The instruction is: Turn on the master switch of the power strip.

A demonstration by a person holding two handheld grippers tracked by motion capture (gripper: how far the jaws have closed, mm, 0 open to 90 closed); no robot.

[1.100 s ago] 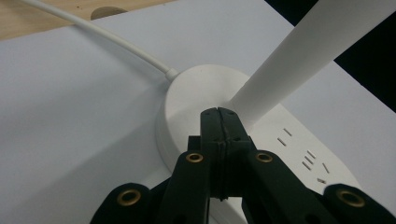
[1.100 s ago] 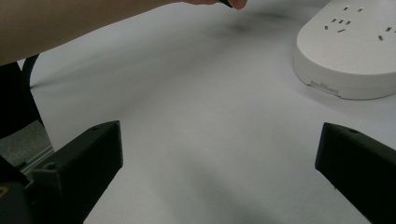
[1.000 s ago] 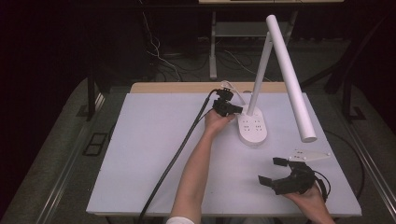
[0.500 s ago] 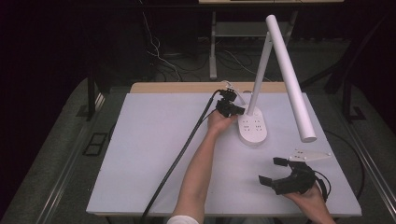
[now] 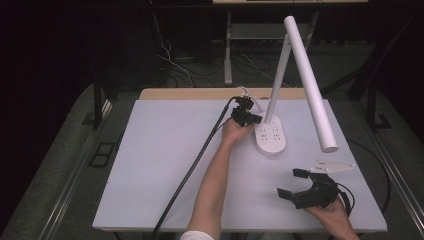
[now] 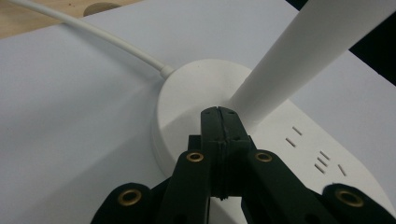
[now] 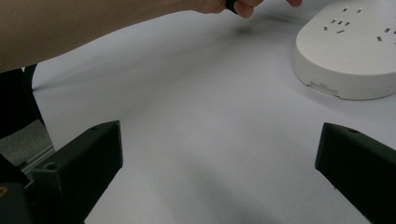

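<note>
While the person's left arm is stretching across the white surface, the left tool is sitting at the far middle of it, right against the lamp base. In the left gripper view its two black jaws are pressing together with no gap between them and nothing caught inside, and their joined tip is meeting the top of the round end of the lamp base, just in front of the foot of the white lamp stem; whether it is actually pressing on the base I cannot tell. A white cord is running out of the base toward the wooden edge behind. The lamp is standing upright right of centre on the surface, its long white head slanting down toward the near right. Farther right, near the front edge, the right tool is resting in the person's right hand with its jaws standing wide apart, holding nothing and well apart from the lamp; between them in the right gripper view is bare surface.
</note>
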